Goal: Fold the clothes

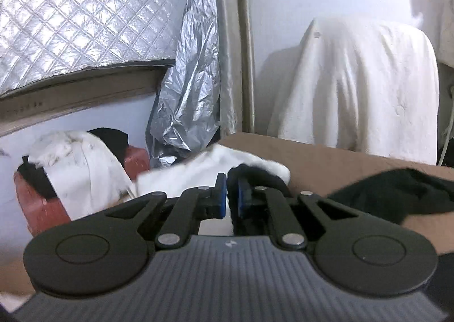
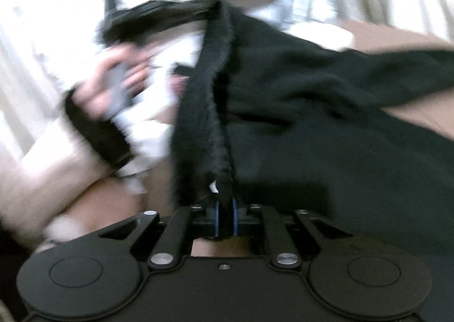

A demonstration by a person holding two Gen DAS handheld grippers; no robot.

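Behind, clothes point(image 1: 76, 157) heaped in red bin point(image 1: 39, 208).

The black fuzzy knitted garment point(image 2: 326, 112) is lying across the flat brown cardboard worktop point(image 1: 326, 157), reaching toward its right edge. The white cloth bundle point(image 1: 198, 174) is sitting at the worktop's far left corner. Off the left edge, the red box point(image 1: 37, 202) is standing lower down, with white and black clothes point(image 1: 76, 157) piled on it. Behind the far edge, a white sheet-covered chair point(image 1: 363, 83) is standing.
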